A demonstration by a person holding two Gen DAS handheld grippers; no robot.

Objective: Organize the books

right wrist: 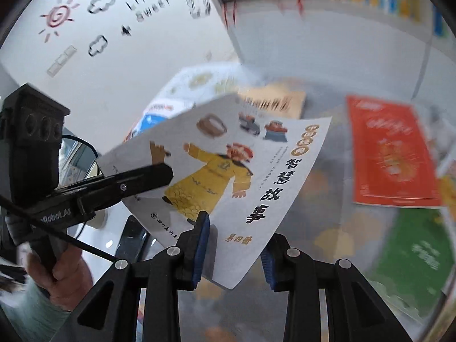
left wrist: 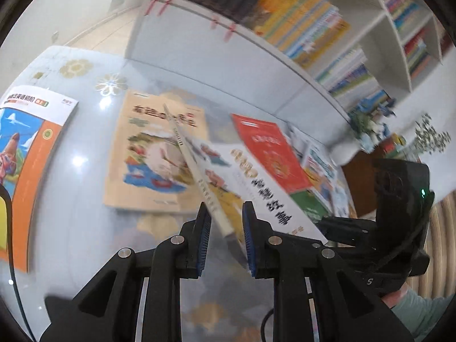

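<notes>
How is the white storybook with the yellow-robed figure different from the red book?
The white storybook is lifted off the table and tilted; the red book lies flat on the glass tabletop. The white storybook shows a cartoon figure; the red book's cover is mostly plain red with gold print. Both are thin paperbacks.

Left gripper (left wrist: 225, 209) clamped on the white book (right wrist: 256, 171) at its spine edge. Right gripper (right wrist: 235, 229) clamped on that book's lower corner, both angled downward
</notes>
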